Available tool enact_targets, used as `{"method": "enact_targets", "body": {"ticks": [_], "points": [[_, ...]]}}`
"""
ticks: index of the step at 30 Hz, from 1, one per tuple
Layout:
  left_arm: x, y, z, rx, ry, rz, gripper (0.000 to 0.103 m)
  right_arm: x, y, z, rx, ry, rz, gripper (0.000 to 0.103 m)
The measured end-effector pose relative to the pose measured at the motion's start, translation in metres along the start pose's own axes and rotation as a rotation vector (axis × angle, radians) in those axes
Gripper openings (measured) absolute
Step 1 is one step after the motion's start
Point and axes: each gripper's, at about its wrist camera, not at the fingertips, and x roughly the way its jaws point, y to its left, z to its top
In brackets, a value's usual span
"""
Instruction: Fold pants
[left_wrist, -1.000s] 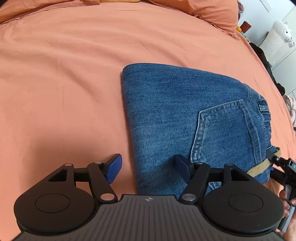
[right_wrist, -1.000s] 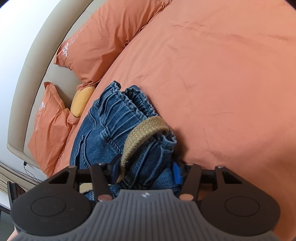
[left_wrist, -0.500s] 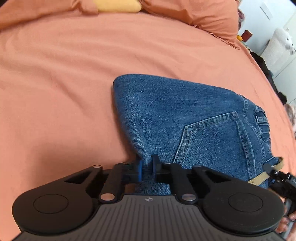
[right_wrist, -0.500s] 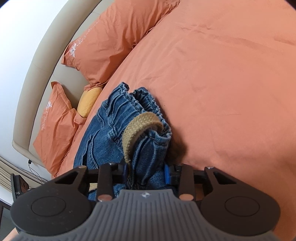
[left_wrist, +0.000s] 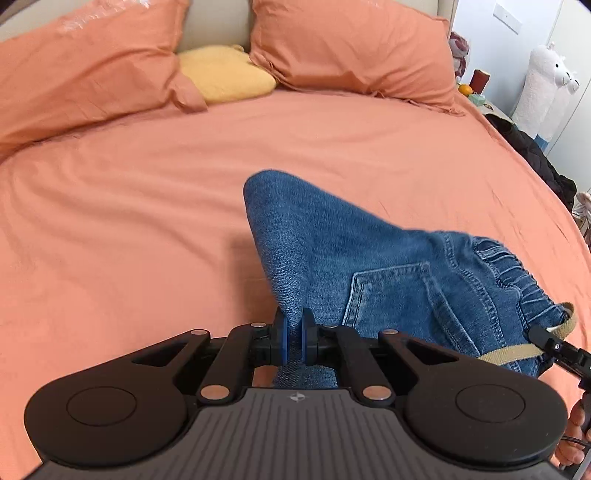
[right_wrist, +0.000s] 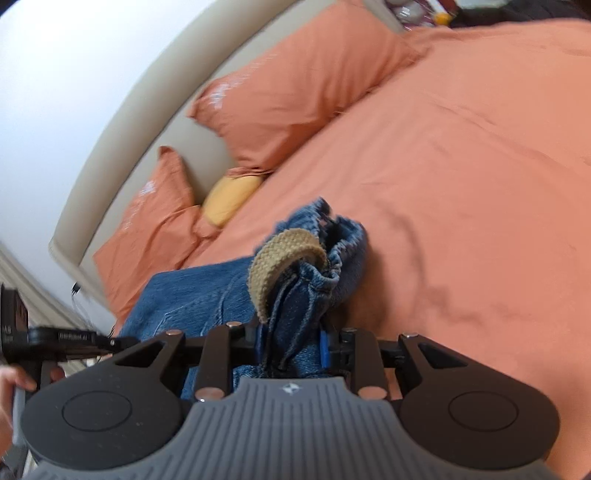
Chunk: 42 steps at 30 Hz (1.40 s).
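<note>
Left wrist view: left gripper (left_wrist: 293, 334), wide a second ago, now pinches jeans (left_wrist: 369, 258) fold edge; right gripper (right_wrist: 291, 343) clamps waistband. Jeans lifted off bed (left_wrist: 147, 221), final fold starting.

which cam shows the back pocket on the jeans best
The left wrist view: the back pocket faces the camera with its stitched outline clear on the jeans. The right wrist view shows mostly the bunched waistband and tan belt; only faint, blurred stitching there.
</note>
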Motion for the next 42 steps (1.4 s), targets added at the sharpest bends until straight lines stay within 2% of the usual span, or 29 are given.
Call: {"method": "enact_targets", "body": {"ticks": [3, 7, 12, 18, 24, 30, 34, 38, 42], "points": [[-0.030, 0.012, -0.004, 0.020, -0.017, 0.026, 0.006, -0.007, 0.029, -0.005, -0.048, 0.015, 0.038, 0.023], [-0.050, -0.004, -0.002, 0.042, -0.043, 0.078, 0.006, -0.006, 0.070, -0.017, -0.063, 0.041, 0.101, 0.023], [-0.043, 0.002, -0.001, 0.018, -0.076, 0.148, 0.006, 0.011, 0.135, -0.037, -0.131, 0.078, 0.177, 0.023], [-0.053, 0.061, -0.019, -0.051, -0.087, 0.221, 0.006, 0.052, 0.209, -0.067, -0.223, 0.142, 0.229, 0.023], [-0.038, 0.118, -0.037, -0.113, -0.055, 0.240, 0.006, 0.096, 0.256, -0.095, -0.285, 0.214, 0.224, 0.023], [-0.007, 0.154, -0.063, -0.134, 0.033, 0.218, 0.006, 0.122, 0.270, -0.130, -0.339, 0.297, 0.168, 0.023], [0.020, 0.167, -0.082, -0.109, 0.094, 0.223, 0.006, 0.129, 0.256, -0.154, -0.307, 0.368, 0.116, 0.023], [0.040, 0.185, -0.094, -0.128, 0.125, 0.205, 0.007, 0.139, 0.238, -0.173, -0.283, 0.437, 0.039, 0.024], [0.055, 0.189, -0.101, -0.099, 0.151, 0.192, 0.008, 0.154, 0.215, -0.187, -0.200, 0.494, -0.026, 0.025]]}}
